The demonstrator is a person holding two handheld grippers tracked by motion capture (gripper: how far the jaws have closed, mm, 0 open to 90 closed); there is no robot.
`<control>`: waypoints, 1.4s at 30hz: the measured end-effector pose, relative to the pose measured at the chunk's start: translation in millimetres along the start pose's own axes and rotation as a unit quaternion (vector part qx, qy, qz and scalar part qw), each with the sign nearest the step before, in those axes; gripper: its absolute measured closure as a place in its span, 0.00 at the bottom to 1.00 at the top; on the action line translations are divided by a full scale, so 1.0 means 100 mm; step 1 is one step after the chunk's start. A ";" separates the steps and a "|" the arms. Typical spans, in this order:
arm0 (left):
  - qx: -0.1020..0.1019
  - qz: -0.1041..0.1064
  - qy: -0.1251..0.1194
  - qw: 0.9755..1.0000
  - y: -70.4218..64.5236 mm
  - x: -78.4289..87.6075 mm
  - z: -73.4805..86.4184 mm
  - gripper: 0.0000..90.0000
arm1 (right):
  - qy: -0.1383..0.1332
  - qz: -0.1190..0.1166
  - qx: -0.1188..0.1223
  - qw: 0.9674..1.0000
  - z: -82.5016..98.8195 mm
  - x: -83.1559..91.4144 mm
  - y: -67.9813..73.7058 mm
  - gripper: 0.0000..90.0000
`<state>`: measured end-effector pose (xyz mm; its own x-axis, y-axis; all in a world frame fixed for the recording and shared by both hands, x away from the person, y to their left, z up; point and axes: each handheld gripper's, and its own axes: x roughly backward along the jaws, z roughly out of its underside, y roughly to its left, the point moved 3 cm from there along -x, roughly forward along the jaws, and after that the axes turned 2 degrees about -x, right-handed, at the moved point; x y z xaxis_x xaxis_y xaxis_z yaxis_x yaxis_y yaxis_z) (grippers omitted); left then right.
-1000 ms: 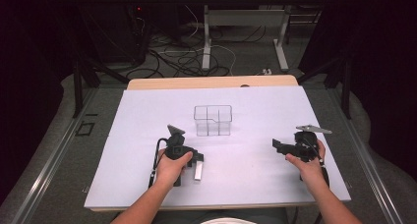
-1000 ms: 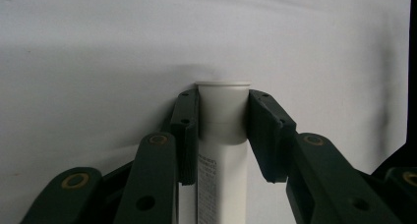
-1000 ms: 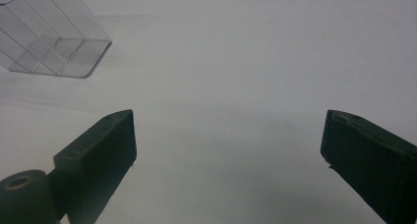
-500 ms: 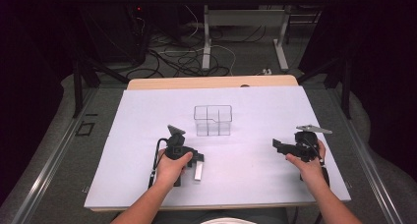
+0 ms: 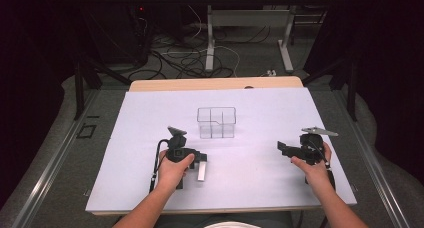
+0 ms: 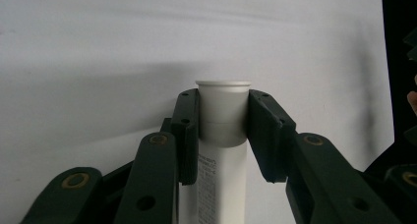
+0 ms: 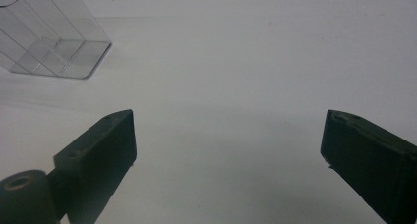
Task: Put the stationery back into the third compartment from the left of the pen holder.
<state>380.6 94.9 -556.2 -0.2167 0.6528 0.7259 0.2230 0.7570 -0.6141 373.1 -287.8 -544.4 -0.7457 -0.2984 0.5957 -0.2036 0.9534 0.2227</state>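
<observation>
My left claw (image 6: 222, 130) pinches a white tube (image 6: 222, 111) lying on the table (image 5: 150, 118); my right claw (image 7: 228, 150) is spread wide.

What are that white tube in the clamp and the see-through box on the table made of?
The tube looks like matte white plastic: smooth, dull, with a moulded cap rim and small print down its side. The left gripper is shut on it. The box seems clear hard plastic, maybe acrylic: the table shows through its walls and inner dividers.

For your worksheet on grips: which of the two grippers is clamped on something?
The left gripper: its jaws clamp a white tube. The right gripper stands wide open over bare table.
</observation>
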 end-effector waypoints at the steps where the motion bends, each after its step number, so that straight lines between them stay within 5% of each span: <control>1: 0.002 -0.004 -0.010 1.000 -0.01 0.01 0.00 0.74 | 0.000 0.000 0.000 1.000 0.00 0.00 0.00 0.07; 8: -0.029 -0.029 -0.057 0.998 -0.06 0.10 -0.02 0.74 | -0.001 -0.001 0.001 1.000 0.00 0.00 0.00 0.07; 21: -0.091 -0.069 -0.140 0.984 -0.13 0.26 -0.03 0.74 | -0.001 -0.001 -0.001 1.000 0.00 0.00 0.00 0.07; 25: -0.094 -0.066 -0.150 0.982 -0.13 0.30 -0.04 0.74 | -0.001 -0.002 -0.001 1.000 0.00 0.00 0.00 0.07; 42: -0.154 -0.098 -0.223 0.958 -0.18 0.48 -0.03 0.74 | -0.001 -0.002 0.000 1.000 0.00 0.00 0.00 0.07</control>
<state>369.2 112.8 -509.5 -0.6518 0.4979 0.5721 0.3914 0.8669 -0.3086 373.1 -288.1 -544.3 -0.7461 -0.3014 0.5938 -0.2059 0.9524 0.2247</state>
